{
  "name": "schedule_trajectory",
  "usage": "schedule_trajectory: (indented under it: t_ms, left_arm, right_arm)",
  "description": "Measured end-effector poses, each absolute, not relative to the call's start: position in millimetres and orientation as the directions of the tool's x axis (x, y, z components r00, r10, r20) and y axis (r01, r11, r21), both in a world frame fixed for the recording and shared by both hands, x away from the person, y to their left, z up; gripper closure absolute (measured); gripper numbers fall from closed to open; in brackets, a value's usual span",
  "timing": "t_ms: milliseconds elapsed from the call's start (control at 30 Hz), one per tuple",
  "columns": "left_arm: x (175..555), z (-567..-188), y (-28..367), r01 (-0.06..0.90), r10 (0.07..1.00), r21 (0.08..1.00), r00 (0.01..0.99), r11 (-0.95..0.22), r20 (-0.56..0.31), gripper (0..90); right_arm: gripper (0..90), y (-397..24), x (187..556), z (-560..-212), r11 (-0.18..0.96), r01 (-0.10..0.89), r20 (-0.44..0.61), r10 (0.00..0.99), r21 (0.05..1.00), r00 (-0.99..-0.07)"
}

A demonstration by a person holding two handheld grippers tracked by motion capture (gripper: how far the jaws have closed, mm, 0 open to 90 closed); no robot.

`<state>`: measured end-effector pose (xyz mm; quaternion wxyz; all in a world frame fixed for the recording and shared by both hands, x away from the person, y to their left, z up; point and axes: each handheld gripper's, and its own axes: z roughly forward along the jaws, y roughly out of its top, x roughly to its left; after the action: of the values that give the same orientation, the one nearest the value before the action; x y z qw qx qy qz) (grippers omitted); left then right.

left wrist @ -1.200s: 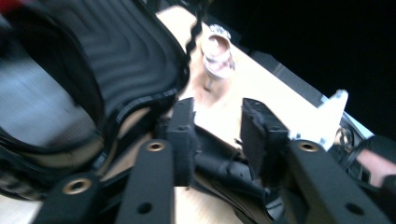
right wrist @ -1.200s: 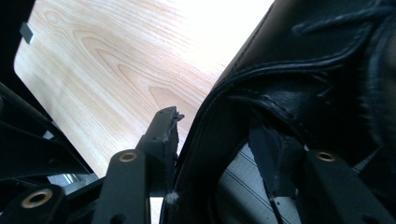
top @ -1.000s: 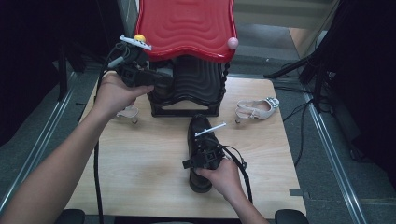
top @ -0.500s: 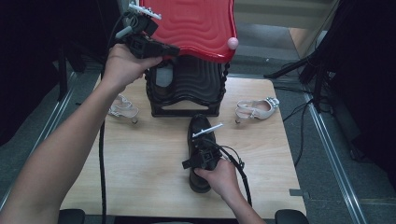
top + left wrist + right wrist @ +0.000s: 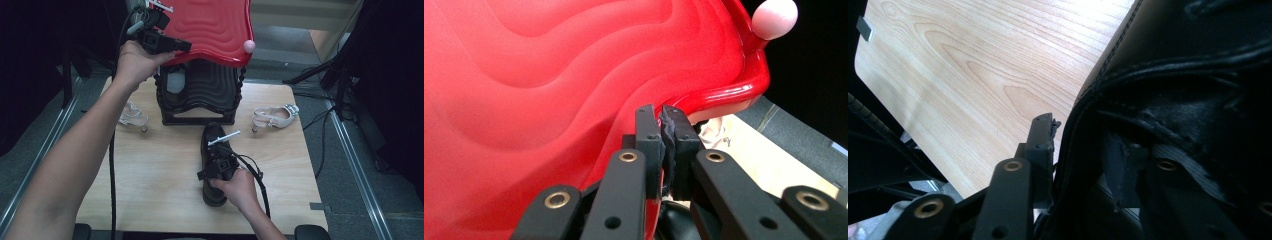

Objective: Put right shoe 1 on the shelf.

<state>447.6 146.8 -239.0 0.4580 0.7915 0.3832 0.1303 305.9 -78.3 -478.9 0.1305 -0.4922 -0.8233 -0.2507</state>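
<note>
A red wavy lid point(image 5: 215, 27) stands above a black ribbed bin point(image 5: 205, 90) at the back of the wooden table point(image 5: 150, 180). My left gripper point(image 5: 185, 46) is up at the lid's front left edge, jaws shut together; in the left gripper view its tips point(image 5: 663, 125) lie against the red lid point(image 5: 549, 90), with nothing visibly between them. A black lace-up shoe point(image 5: 214, 196) lies at the table's front centre. My right gripper point(image 5: 220, 162) is shut on its collar: in the right gripper view one jaw is outside and one inside the shoe point(image 5: 1188, 75).
A beige sandal point(image 5: 132, 116) lies left of the bin and another sandal point(image 5: 274, 116) right of it. A pink knob point(image 5: 249, 46) sits on the lid's right corner. Cables trail from both grippers. Dark stands and cables flank the table on the right.
My left hand has risen from beside the bin's upper left corner to the red lid's edge. The right gripper and the black shoe have stayed put.
</note>
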Motion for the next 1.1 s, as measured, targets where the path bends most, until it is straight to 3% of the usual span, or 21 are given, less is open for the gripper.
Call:
schedule_trajectory:
  t_ms: [433, 700, 1100]
  left_arm:
    - [450, -240, 144, 0.486, 0.728, 0.825, 0.671, -0.289, -0.14, 87.7]
    - [454, -236, 137, 0.484, 0.736, 0.818, 0.667, -0.31, -0.115, 89.1]
    - [465, -238, 143, 0.561, 0.759, 0.778, 0.627, -0.283, -0.177, 90.0]
  right_arm:
    - [86.3, -93, 306, -472, 0.41, 0.873, 0.475, 0.732, 0.266, -0.489]
    - [87.4, -113, 309, -460, 0.375, 0.882, 0.517, 0.714, 0.286, -0.472]
    - [87.6, -135, 318, -441, 0.316, 0.88, 0.551, 0.689, 0.356, -0.471]
